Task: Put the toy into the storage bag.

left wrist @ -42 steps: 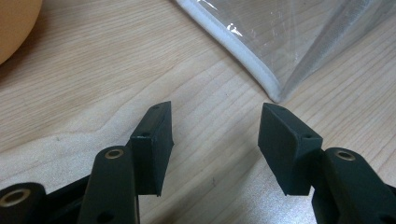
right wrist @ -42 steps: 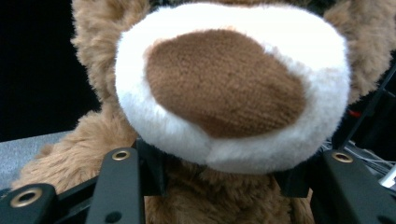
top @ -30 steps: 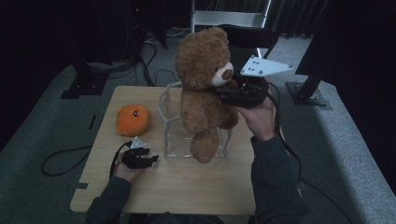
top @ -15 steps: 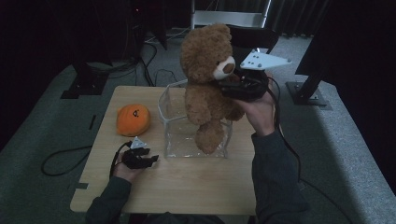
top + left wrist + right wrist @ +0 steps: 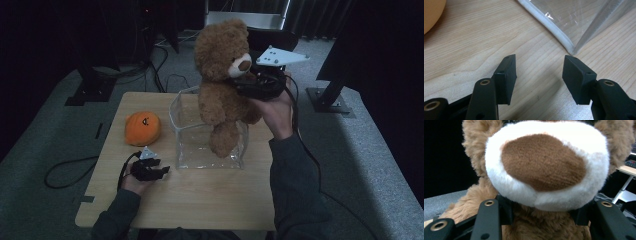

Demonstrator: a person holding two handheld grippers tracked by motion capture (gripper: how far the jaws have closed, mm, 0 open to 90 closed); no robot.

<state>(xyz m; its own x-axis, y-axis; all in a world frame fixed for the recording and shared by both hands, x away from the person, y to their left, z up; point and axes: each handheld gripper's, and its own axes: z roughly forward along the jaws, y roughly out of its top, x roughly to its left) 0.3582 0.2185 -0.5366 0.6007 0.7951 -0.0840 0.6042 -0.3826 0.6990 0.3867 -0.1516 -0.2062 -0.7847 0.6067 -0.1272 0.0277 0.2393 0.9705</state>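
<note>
Surrounding the wooden table (image 5: pixel 210 195): grey carpet (image 5: pixel 45 135), dark room.

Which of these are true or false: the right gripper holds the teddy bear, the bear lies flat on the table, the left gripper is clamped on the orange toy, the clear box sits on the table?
1. The right gripper holds the teddy bear. True: its jaws grip the bear just under the muzzle.
2. The bear lies flat on the table. False: it is held upright, with its legs inside the clear box.
3. The left gripper is clamped on the orange toy. False: its jaws stand open over bare wood, apart from the toy.
4. The clear box sits on the table. True.
</note>
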